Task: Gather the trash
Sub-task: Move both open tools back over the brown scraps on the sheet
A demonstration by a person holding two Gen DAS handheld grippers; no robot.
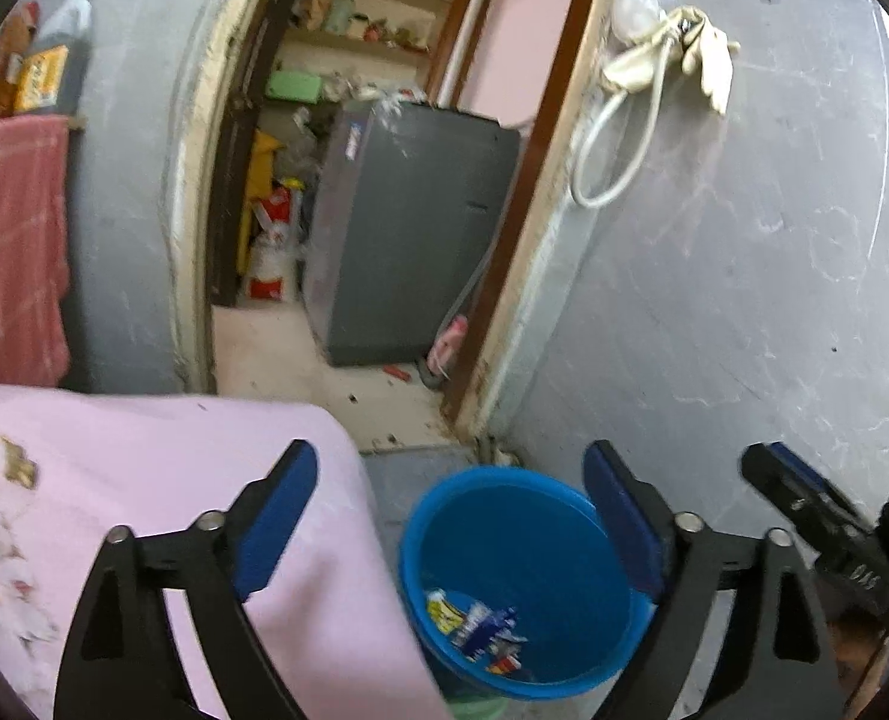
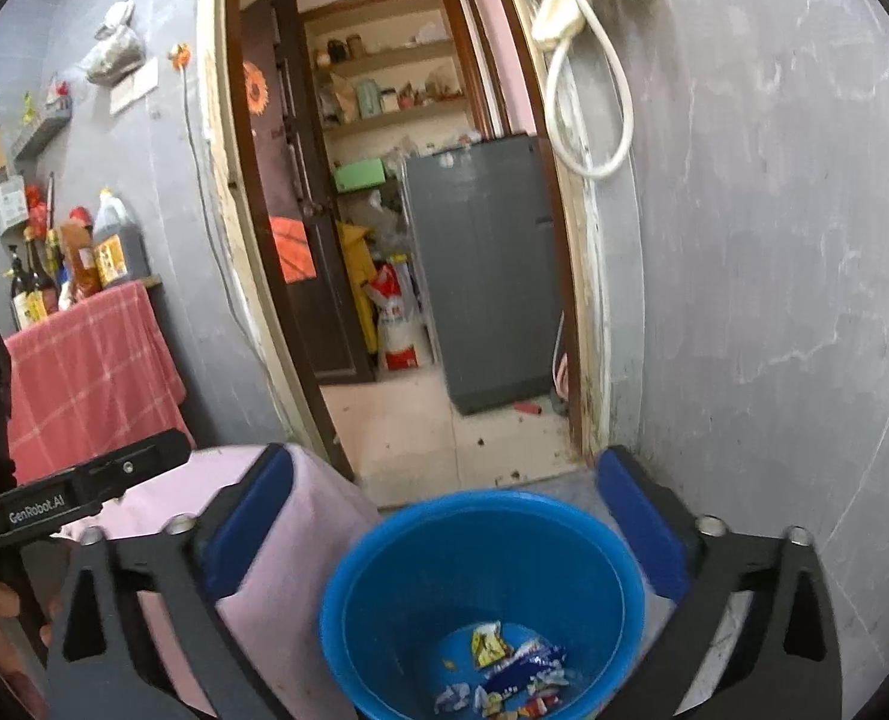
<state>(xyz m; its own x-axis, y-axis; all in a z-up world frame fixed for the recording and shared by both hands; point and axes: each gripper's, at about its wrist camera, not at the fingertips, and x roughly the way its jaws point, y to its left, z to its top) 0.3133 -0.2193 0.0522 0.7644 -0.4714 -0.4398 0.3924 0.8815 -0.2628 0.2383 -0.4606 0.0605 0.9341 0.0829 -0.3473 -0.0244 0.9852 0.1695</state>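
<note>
A grey wall (image 2: 774,276) fills the right side of both views; a doorway (image 2: 396,240) cuts through it, with shelves (image 2: 396,90) at the back and a grey fridge (image 2: 486,264) standing on a pale floor (image 2: 396,426); a pink cloth (image 1: 162,468) covers a surface at the left, with paper scraps (image 1: 0,546) strewn on it; a red checked towel (image 2: 90,372) hangs further left below some bottles (image 2: 66,264); a white hose (image 2: 594,102) loops down the wall beside the door frame.

A blue bucket (image 2: 480,546) stands on the floor just beside the pink cloth; crumpled wrappers (image 2: 510,672) lie at its bottom, the trash already inside.

The right gripper (image 2: 444,516) is spread wide with nothing between its 2 blue pads (image 2: 252,528); the bucket sits below and between them, apart from both. The left gripper (image 1: 450,516) is likewise spread wide and empty; the bucket lies below it, toward its right finger, while its left finger (image 1: 276,516) hangs over the pink cloth; neither touches the wrappers.
</note>
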